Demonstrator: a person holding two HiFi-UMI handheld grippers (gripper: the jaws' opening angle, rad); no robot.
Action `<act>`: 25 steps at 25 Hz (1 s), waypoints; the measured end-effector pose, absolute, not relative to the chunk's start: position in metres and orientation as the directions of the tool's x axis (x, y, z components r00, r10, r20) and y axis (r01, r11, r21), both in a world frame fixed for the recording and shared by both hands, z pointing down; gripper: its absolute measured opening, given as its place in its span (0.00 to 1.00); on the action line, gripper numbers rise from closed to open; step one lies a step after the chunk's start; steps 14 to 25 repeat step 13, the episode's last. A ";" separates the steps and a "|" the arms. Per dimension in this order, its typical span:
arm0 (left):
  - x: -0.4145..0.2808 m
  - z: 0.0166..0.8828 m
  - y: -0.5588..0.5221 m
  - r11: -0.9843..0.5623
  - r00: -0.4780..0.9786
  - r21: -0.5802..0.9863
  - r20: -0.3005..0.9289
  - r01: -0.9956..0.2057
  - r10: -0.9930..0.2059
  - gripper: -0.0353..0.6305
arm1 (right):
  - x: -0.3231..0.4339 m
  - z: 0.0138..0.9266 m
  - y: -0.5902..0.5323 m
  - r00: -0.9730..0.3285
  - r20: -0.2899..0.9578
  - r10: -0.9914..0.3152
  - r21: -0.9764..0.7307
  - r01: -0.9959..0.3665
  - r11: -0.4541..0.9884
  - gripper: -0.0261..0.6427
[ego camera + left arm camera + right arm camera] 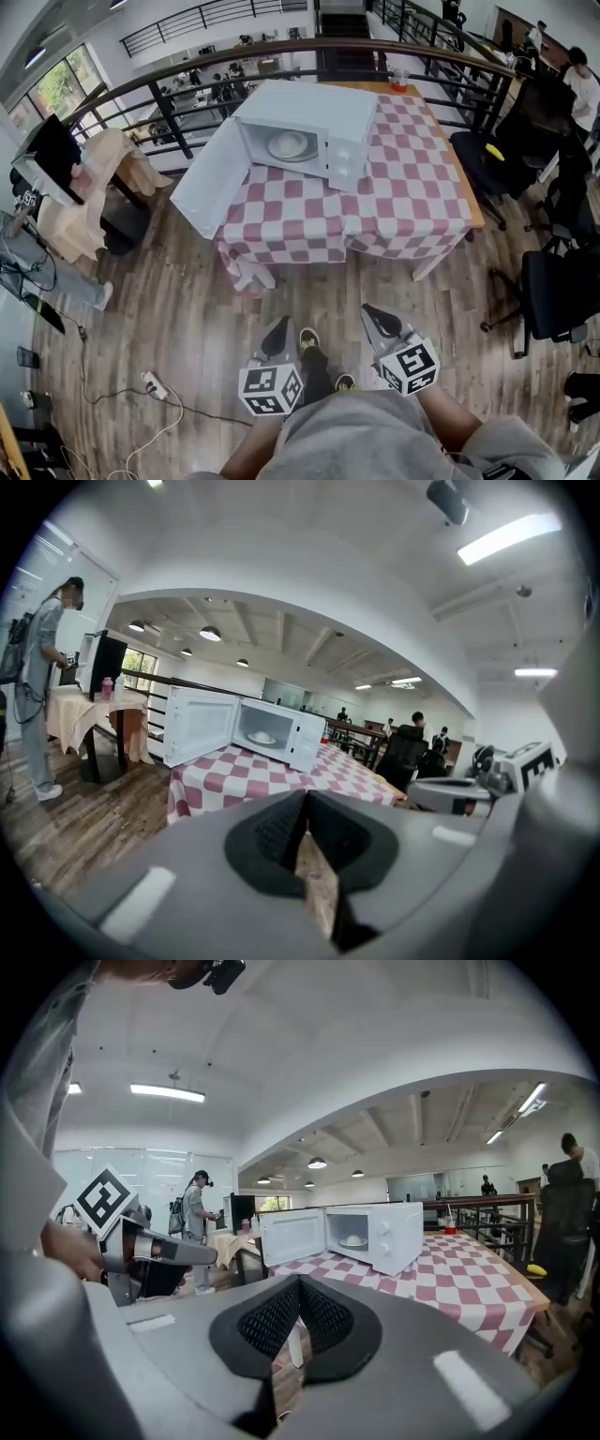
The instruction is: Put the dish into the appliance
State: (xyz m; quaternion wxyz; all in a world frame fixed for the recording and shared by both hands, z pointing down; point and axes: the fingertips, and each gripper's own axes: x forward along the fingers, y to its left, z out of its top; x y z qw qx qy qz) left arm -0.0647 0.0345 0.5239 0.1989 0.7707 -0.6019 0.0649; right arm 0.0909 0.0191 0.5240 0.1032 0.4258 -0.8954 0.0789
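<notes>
- Currently, at far left: a cloth-draped side table (112, 164) is standing well apart from the work and carrying a dark monitor (52, 155). A white power strip (152, 384) is lying on the wood floor (187, 309) nearer the person (375, 436).
- Left gripper (279, 333): hanging low in front of the person, well short of the checked-cloth table (412, 197). Its jaws are pressing together with nothing between them.
- Microwave door (208, 183): standing fully open to the left and overhanging the table's near-left edge.
- Microwave (323, 117): sitting on the table with its open cavity facing the person.
- Dish (289, 144): a white plate already resting inside the cavity. Something pale seems to be lying on it, too small to name. Judging from this, the placing is done and only the door is waiting to be shut.
- Right gripper (378, 322): hovering near the left one, likewise well apart from the table. Its jaws are lying flat against each other and pinching nothing.
- Cup (400, 80): standing at the table's far edge, away from the microwave.
- Office chairs (548, 281): crowding the right side of the table.
- Risks:
  - The door is jutting past the table toward the approach path, so a hip or gripper could be knocking it and shifting the microwave.
  - A hard shove on the door could be sliding the appliance across the loose cloth.
  - The power strip could be catching a foot.
</notes>
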 end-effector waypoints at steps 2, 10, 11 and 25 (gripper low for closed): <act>-0.062 0.523 0.039 -0.196 0.267 0.230 0.336 -0.953 -0.903 0.07 | 0.093 0.523 0.023 -0.615 0.249 -0.748 -0.049 -0.779 0.625 0.04; -0.058 0.517 0.042 -0.200 0.252 0.185 0.326 -0.962 -0.911 0.07 | 0.099 0.518 0.022 -0.619 0.223 -0.753 -0.057 -0.780 0.624 0.04; -0.057 0.516 0.042 -0.201 0.252 0.182 0.325 -0.962 -0.912 0.07 | 0.100 0.518 0.022 -0.619 0.222 -0.753 -0.057 -0.779 0.624 0.04; -0.055 0.516 0.042 -0.202 0.251 0.178 0.324 -0.963 -0.912 0.07 | 0.101 0.518 0.022 -0.622 0.221 -0.752 -0.056 -0.778 0.626 0.04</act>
